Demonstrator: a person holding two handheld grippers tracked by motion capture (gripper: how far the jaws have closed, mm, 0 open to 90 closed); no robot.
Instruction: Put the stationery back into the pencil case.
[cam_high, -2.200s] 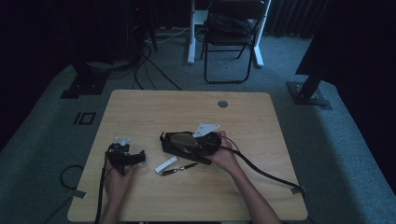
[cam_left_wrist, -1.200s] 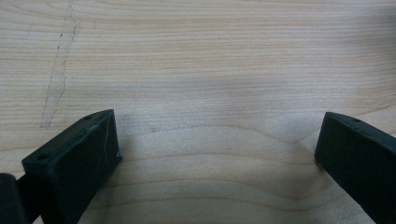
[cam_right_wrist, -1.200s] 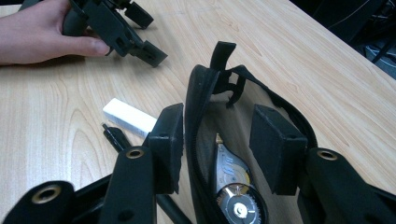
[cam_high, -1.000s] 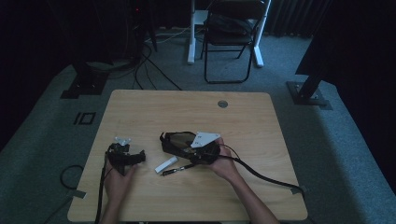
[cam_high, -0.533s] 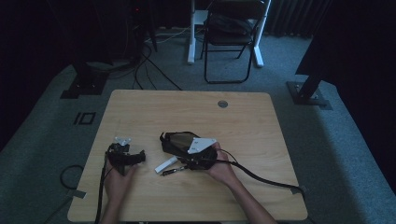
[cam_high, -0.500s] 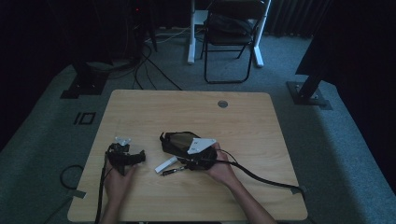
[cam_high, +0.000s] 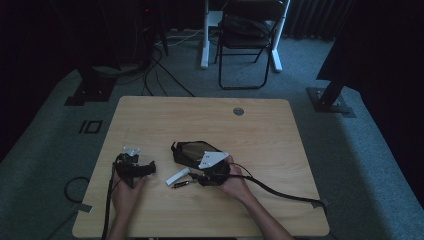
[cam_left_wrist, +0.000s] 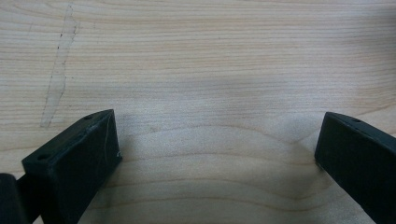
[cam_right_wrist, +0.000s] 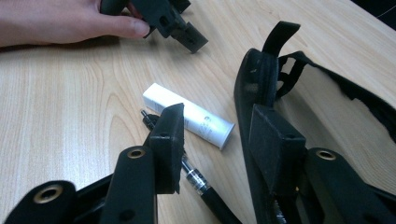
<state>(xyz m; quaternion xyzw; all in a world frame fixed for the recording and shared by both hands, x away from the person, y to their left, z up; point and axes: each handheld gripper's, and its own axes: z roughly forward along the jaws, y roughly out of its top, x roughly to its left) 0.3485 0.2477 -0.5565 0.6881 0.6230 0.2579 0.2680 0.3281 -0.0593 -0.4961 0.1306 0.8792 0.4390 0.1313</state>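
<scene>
A white tube (cam_high: 177, 176) and a black pen (cam_high: 182, 183) lie side by side on the wooden table (cam_high: 200, 117), just left of a black pouch (cam_high: 192, 150). My right gripper (cam_high: 197, 177) hovers low over them, open. In the right gripper view the pen (cam_right_wrist: 194, 177) runs under the left jaw, the tube (cam_right_wrist: 205, 123) lies just beyond, and the pouch's rim (cam_right_wrist: 261, 79) stands by the right jaw; nothing is pinched in my right gripper (cam_right_wrist: 217, 116). My left gripper (cam_high: 145, 169) rests on the table farther left. Its jaws are wide apart over bare wood in the left gripper view (cam_left_wrist: 217, 135).
A cable (cam_high: 280, 187) trails from the right gripper to the table's right edge. A round grommet (cam_high: 238, 111) sits near the far edge. A folding chair (cam_high: 247, 40) and stand bases stand on the carpet beyond. The person's left hand (cam_right_wrist: 60, 21) shows in the right gripper view.
My right gripper has come off the pouch and shifted left and toward the near edge, down to the pen and tube. The left gripper has stayed put.
</scene>
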